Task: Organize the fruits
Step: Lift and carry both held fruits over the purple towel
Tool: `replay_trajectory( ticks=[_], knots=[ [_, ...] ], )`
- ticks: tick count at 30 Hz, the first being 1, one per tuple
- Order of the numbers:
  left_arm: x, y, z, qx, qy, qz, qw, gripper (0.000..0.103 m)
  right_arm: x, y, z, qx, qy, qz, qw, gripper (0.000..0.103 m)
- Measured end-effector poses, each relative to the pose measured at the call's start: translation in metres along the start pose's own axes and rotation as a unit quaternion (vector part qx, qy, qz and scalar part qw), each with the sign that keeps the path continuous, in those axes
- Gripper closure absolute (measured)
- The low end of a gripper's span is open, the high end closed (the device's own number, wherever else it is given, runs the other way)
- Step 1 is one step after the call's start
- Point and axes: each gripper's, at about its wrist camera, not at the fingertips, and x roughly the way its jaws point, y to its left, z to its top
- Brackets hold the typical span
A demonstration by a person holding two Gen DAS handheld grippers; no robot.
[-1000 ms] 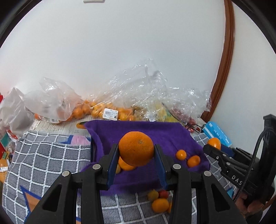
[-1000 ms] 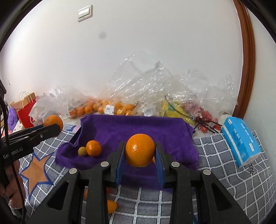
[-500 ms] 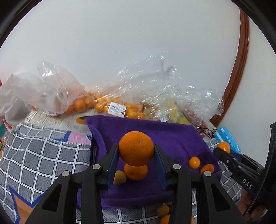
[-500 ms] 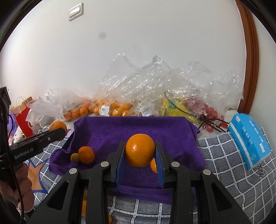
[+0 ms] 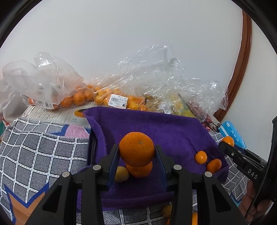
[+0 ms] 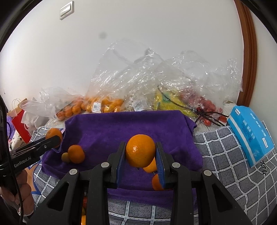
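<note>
Purple towel (image 5: 173, 131) fills the middle of my view, draped like a nest. Over its near half, my left claw (image 5: 136, 155) is clamped on an orange (image 5: 136, 148), and my right claw (image 6: 140, 155) is clamped on a second orange (image 6: 140, 152). Small tangerines (image 5: 200, 157) lie on the towel's right side; bagged fruit (image 6: 103, 105) sits behind it.

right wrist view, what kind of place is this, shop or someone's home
Probably a home: shop-labelled bags of oranges against a plain wall with a light switch, and a grid-patterned cloth as the work surface.
</note>
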Motion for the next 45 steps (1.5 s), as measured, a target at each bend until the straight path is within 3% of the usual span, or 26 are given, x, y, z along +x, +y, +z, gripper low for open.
replay_trajectory(
  ticks=[14, 27, 45],
  knots=[
    [0.008, 0.001, -0.003, -0.003, 0.013, -0.015, 0.9998, 0.064, 0.017, 0.0, -0.006, -0.002, 0.03, 0.006, 1.0, 0.07],
    [0.023, -0.006, -0.011, -0.002, 0.044, -0.05, 0.9978, 0.064, 0.033, 0.012, -0.019, -0.028, 0.063, 0.02, 0.997, 0.07],
    [0.028, 0.003, -0.002, -0.029, 0.044, -0.05, 0.9974, 0.064, 0.043, 0.018, -0.03, -0.05, 0.092, 0.03, 0.994, 0.07]
  ],
)
